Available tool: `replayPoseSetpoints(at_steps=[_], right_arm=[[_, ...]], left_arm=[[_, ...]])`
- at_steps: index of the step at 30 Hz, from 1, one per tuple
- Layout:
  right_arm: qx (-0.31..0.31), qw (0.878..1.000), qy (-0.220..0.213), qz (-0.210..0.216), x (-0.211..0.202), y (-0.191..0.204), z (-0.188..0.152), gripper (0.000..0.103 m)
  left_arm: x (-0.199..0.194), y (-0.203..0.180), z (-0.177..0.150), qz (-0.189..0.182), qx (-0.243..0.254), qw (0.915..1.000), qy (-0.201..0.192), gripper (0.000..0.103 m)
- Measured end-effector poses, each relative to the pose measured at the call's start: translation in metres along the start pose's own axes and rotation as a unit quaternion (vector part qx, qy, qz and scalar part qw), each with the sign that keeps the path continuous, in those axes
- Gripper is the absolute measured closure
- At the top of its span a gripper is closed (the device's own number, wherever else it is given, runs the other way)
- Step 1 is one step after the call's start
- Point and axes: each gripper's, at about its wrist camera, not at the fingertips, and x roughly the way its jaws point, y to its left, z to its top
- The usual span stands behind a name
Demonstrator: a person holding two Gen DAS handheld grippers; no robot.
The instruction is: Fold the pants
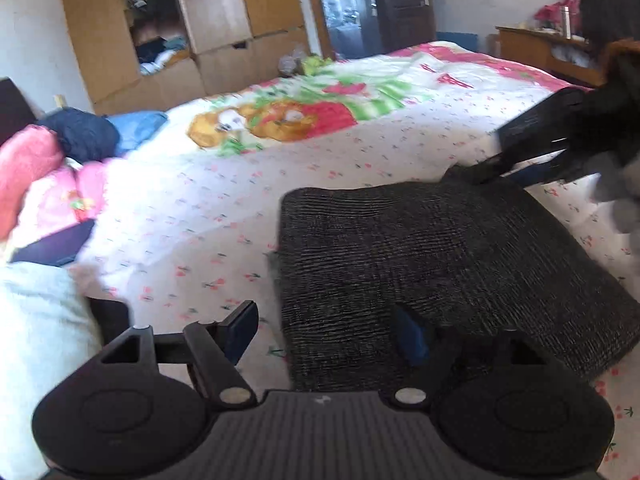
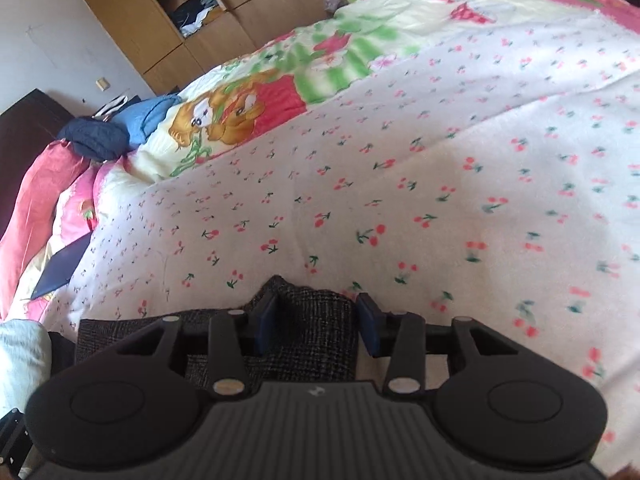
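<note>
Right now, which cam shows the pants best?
Left wrist. It shows the dark textured pants as a broad folded panel on the bedspread, with the right gripper at the far corner. The right wrist view shows only a small bunch of fabric between its own fingers.

Bed (image 2: 460, 152) with cherry-print quilt
Dark folded pants (image 1: 440, 264) lie on it; blue clothes (image 1: 136, 128) near the headboard.

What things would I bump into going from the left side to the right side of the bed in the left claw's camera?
Red pillow → navy bundle → blue cloth → cartoon bear print → dark pants → the other claw gripping their far edge.
</note>
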Motion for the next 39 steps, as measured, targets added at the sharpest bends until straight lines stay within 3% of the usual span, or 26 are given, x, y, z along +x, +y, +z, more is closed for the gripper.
replayPoseSetpoints(at_steps=[3,6,10,14,19,22,29,39], right_arm=[[-0.014,0.999,-0.026,0.017,-0.049,0.006,-0.023,0.058],[-0.035,0.999,-0.006,0.036,-0.077,0.015,-0.056,0.058],[-0.061,0.998,0.033,0.002,-0.074,0.022,-0.091,0.057],[-0.01,1.0,0.004,0.024,-0.103,0.015,-0.094,0.058],[-0.063,0.997,0.04,-0.004,-0.094,0.02,-0.119,0.058],[-0.016,0.999,0.036,0.004,-0.102,0.016,-0.114,0.053],[-0.062,0.998,-0.003,0.018,-0.142,0.033,-0.13,0.054],[-0.051,0.998,0.008,0.028,-0.153,0.032,-0.158,0.054]], left_arm=[[-0.016,-0.003,-0.005,0.016,0.009,0.9998,-0.006,0.017],[-0.017,-0.004,-0.013,0.031,0.012,0.9993,0.016,0.017],[-0.016,0.004,-0.014,0.026,-0.024,0.9988,0.034,0.018],[-0.035,-0.001,-0.011,0.035,-0.024,0.9987,0.03,0.019],[-0.039,-0.015,-0.022,0.03,-0.023,0.9979,0.053,0.019],[-0.045,-0.018,-0.027,0.021,-0.048,0.9966,0.063,0.019],[-0.075,-0.042,-0.028,0.005,-0.045,0.9982,0.04,0.019],[-0.095,-0.057,-0.039,-0.002,-0.073,0.9968,0.032,0.019]])
